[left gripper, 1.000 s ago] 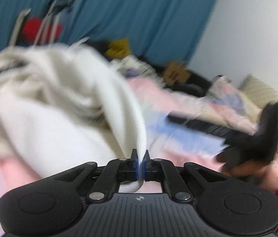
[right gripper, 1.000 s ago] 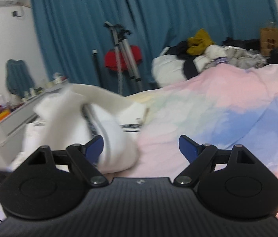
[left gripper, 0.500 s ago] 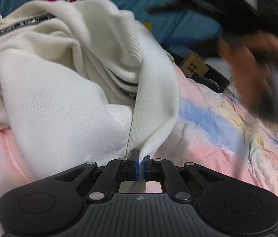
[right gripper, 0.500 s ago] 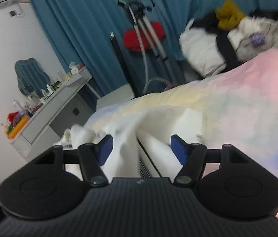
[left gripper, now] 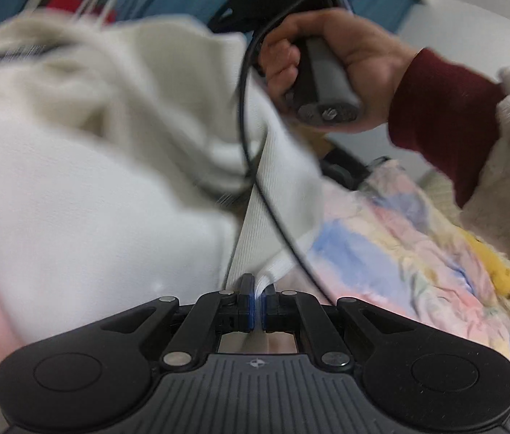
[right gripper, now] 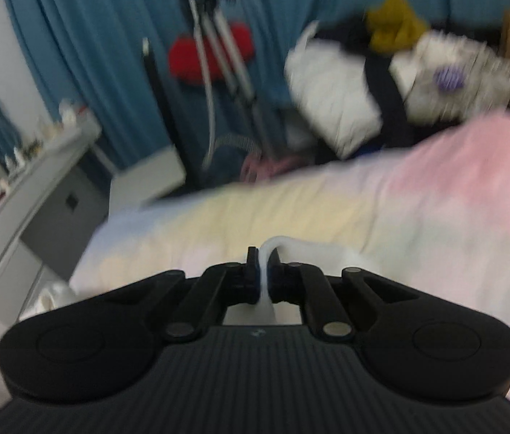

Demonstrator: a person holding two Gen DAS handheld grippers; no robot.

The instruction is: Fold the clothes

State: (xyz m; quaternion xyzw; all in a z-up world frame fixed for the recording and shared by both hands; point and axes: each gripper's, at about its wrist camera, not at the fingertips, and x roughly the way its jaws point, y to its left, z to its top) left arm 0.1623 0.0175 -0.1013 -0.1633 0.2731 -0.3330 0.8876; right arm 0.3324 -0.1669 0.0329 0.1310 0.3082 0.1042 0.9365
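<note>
A cream white garment (left gripper: 84, 195) with a ribbed hem hangs bunched over the pastel bedspread (left gripper: 392, 253). My left gripper (left gripper: 258, 302) is shut on the ribbed hem of the garment. In the left wrist view the hand holding the right gripper's handle (left gripper: 323, 83) is above and behind the cloth. My right gripper (right gripper: 262, 276) is shut on a white fold of the same garment (right gripper: 276, 247), above the bedspread (right gripper: 363, 209). Most of the garment is hidden below the right wrist view.
A pile of clothes (right gripper: 392, 72) lies at the far end of the bed. A tripod (right gripper: 218, 54) with a red item stands by the blue curtain (right gripper: 92, 36). A grey desk (right gripper: 37, 181) with small bottles is to the left. A yellow toy (left gripper: 490, 264) lies at the right.
My right gripper was open over the garment and has now shut on a fold of it and lifted. My left gripper stays shut on the hem; the garment has risen.
</note>
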